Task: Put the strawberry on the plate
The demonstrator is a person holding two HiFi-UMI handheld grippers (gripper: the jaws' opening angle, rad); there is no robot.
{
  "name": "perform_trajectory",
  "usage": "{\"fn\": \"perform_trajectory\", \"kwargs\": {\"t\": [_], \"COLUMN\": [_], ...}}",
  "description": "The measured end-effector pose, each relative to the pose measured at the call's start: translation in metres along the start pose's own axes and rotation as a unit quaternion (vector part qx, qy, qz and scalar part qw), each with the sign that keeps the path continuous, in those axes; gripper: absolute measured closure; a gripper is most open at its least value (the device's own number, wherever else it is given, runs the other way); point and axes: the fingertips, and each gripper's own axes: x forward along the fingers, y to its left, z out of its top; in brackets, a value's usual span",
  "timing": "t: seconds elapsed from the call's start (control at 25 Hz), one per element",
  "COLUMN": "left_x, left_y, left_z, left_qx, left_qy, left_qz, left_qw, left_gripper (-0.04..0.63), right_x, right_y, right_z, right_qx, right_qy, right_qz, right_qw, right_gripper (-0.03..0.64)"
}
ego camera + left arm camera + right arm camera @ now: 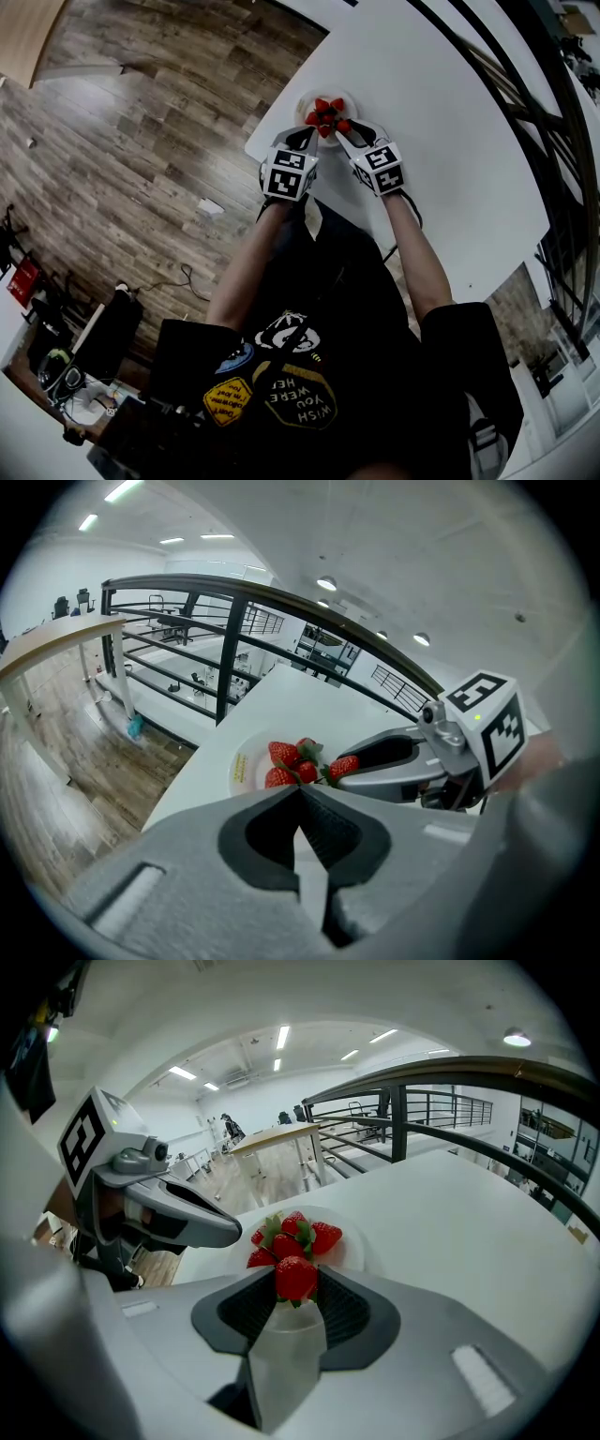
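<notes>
Pinching the glossy red strawberry (296,1277) in the grey plastic right gripper (297,1284), right at the near edge of the small white round plate (354,1241) at 12 o'clock. Holding the grey plastic left gripper (300,794) pressed together on nothing, off at 9 o'clock. Could easily bump the heaped red strawberries (289,1234), or lose this one over the rim by letting go too high.

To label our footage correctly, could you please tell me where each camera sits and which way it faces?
Head view: on the person's head, looking steeply down at the white table; forearms, black shirt, left gripper and right gripper show.
Left gripper view: rides the left gripper, looks along its closed jaws toward the plate; the right gripper enters from the right.
Right gripper view: rides the right gripper, looks along jaws gripping a strawberry; the left gripper shows at left.
Shared: all three see the plate and its piled strawberries.
</notes>
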Motion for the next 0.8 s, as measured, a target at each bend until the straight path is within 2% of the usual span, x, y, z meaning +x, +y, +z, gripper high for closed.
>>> {"fn": "perform_trajectory", "kwargs": {"t": [0.32,0.8], "left_x": [0.003,0.008], "left_y": [0.005,0.004], "left_z": [-0.011,-0.004], "left_qx": [-0.006,-0.006], "left_qy": [0.012,0.011], "left_qz": [-0.004,-0.011], "left_qw": [0.9999,0.9999], "left_gripper": [0.595,0.595], "right_x": [0.008,0.014], "right_y": [0.001,-0.001], "right_z": [-0.003,-0.004], "right_qx": [-0.009,-0.023], "right_qy": [0.01,0.03], "right_qz": [-0.001,-0.003], "right_qw": [1.0,0.999], "right_gripper": [0.479,0.479]}}
